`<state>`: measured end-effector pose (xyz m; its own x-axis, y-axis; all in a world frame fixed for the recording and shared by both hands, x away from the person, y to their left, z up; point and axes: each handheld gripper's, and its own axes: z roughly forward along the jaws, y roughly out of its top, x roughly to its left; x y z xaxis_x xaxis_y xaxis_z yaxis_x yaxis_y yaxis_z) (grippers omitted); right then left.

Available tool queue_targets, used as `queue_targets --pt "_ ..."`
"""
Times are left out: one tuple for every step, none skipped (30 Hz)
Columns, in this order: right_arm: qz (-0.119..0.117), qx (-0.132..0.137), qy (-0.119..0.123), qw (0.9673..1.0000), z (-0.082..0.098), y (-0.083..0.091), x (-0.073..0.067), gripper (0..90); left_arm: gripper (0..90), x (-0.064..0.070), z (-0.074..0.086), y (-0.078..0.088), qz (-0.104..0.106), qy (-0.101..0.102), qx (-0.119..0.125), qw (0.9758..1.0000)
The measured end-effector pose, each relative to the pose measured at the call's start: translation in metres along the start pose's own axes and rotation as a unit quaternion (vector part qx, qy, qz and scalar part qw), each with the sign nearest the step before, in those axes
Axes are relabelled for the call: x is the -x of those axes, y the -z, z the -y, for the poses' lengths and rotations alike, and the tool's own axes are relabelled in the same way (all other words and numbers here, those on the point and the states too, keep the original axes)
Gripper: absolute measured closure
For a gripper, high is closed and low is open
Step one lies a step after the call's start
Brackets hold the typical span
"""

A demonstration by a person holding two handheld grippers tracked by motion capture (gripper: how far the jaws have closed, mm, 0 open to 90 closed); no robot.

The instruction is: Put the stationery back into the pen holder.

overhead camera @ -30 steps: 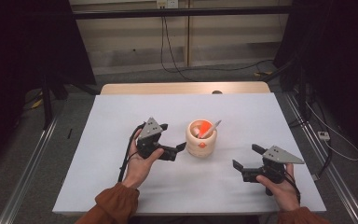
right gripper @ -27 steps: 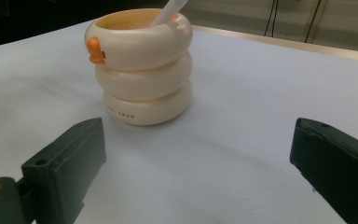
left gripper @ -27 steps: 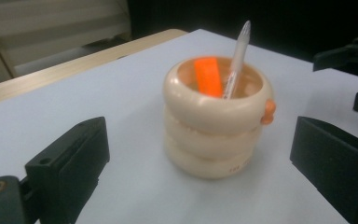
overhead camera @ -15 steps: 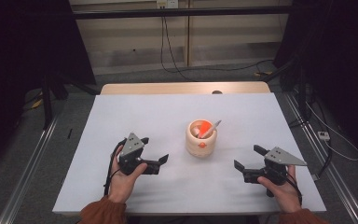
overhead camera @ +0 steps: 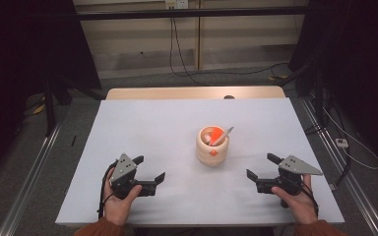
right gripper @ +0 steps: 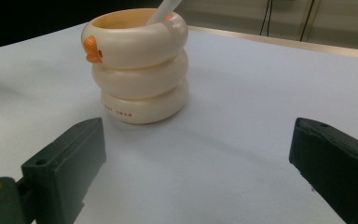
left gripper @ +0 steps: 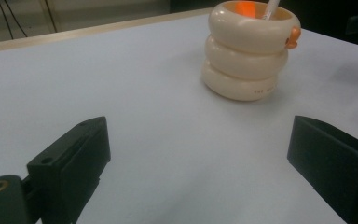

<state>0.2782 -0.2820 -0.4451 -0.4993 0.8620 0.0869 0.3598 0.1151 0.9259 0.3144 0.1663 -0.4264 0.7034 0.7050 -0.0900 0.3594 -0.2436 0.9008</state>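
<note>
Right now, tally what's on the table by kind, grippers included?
Grippers: 2, the left gripper and the right gripper, both open and empty
Cups: 1, a cream ringed cup
Pens: 1, a white pen standing in the cup
Orange things inside the cup: 1, kind unclear
Total: 5

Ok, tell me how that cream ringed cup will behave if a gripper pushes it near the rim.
The cream cup looks stiff and smooth, so jaws may slip on its rounded rings. It stands tall on a narrowish base, so a rim-level push could tip it. The white stick leaning inside would probably shift.
</note>
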Motion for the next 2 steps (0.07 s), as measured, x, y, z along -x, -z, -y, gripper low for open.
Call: queue_targets --pt "-0.001 0.0 0.0 1.0 0.0002 -0.0003 0.0003 3.4 5.7 -0.0001 0.0001 -0.0005 0.001 0.001 0.0 1.0" --pt "-0.001 -0.001 0.0 1.0 0.0003 -0.0004 0.0004 3.4 5.7 -0.0008 0.0001 -0.0007 0.001 -0.001 -0.001 1.0"
